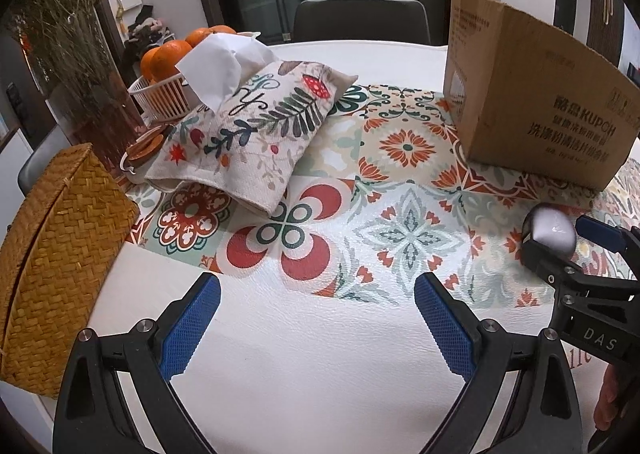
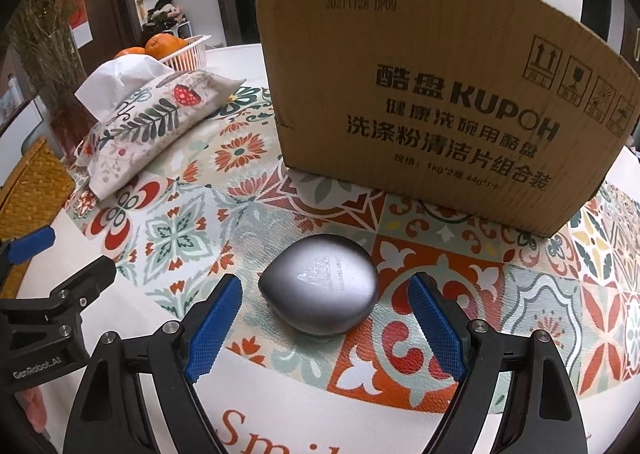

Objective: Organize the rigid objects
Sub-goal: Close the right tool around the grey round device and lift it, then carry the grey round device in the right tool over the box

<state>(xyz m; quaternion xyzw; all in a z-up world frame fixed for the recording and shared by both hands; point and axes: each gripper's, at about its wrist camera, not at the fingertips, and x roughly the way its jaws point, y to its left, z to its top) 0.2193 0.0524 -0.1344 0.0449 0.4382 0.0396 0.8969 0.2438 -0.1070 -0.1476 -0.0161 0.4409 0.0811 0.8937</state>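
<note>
A smooth silver egg-shaped metal object (image 2: 320, 290) lies on the patterned table mat, just in front of a brown cardboard box (image 2: 440, 102). My right gripper (image 2: 326, 318) is open, its blue pads on either side of the object and not touching it. In the left wrist view the object (image 1: 554, 230) shows at the right between the right gripper's fingers (image 1: 596, 232). My left gripper (image 1: 318, 318) is open and empty over the white table surface. The cardboard box (image 1: 532, 94) stands at the back right.
A fabric tissue pouch (image 1: 256, 130) lies at centre left. A woven straw box (image 1: 52, 254) stands at the left edge. A white basket of oranges (image 1: 164, 90) and dried grass in a vase (image 1: 80, 46) are behind. A chair (image 1: 360, 20) stands beyond the table.
</note>
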